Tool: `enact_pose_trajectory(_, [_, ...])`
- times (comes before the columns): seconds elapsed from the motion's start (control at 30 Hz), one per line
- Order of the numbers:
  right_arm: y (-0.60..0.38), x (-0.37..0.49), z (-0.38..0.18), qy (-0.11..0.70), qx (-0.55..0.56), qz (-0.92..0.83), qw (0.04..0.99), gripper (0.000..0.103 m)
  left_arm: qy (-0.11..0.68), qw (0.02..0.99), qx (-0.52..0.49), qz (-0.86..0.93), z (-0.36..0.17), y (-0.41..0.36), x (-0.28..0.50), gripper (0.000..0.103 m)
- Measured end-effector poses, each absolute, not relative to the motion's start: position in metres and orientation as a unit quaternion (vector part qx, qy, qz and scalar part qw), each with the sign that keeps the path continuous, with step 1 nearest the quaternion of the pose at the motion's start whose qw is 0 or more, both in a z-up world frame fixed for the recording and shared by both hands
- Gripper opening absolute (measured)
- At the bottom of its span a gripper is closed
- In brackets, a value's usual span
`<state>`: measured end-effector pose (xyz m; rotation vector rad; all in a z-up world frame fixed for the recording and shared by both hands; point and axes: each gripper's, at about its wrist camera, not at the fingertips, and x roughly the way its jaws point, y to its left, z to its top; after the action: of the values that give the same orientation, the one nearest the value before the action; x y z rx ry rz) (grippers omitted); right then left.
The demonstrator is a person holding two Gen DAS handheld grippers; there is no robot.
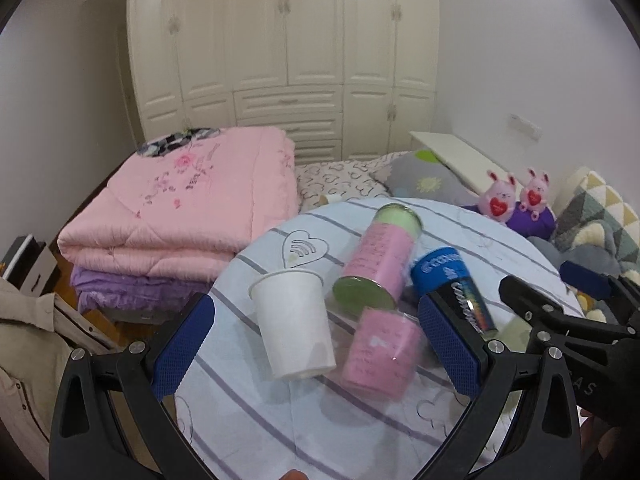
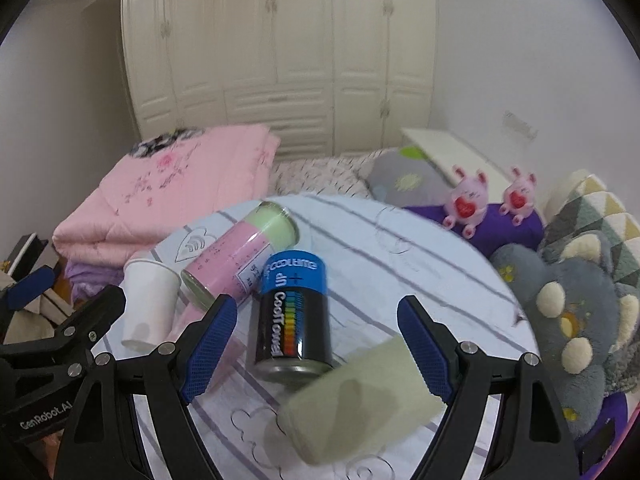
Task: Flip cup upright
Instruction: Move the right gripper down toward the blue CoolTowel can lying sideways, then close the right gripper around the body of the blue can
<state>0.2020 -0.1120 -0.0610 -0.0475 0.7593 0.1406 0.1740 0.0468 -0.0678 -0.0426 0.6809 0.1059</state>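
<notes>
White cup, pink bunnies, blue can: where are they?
white cup (image 1: 294, 326), left wrist view, its side wall.
pink bunnies (image 1: 498, 196), left wrist view, left bunny's body.
blue can (image 2: 294, 312), right wrist view, its label.

A home bedroom: cream wardrobe (image 1: 284, 52), folded pink quilt (image 1: 188, 216), pillows and plush toys (image 1: 516, 196) on a bed.

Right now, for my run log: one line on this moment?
left gripper: open | right gripper: open | white paper cup: upside down, ungrasped

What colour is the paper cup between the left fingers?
Plain white paper cup, lying tipped over; clearest in the left wrist view.
</notes>
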Motion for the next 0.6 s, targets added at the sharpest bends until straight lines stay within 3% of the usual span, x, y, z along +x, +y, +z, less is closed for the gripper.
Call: enact_pose_trajectory(0.6, [-0.108,0.273,-0.123,0.508,0.004,0.087,0.857,0.084,0.392,0.918,-0.040,0.053,-0.112,0.056,0.234,0.103])
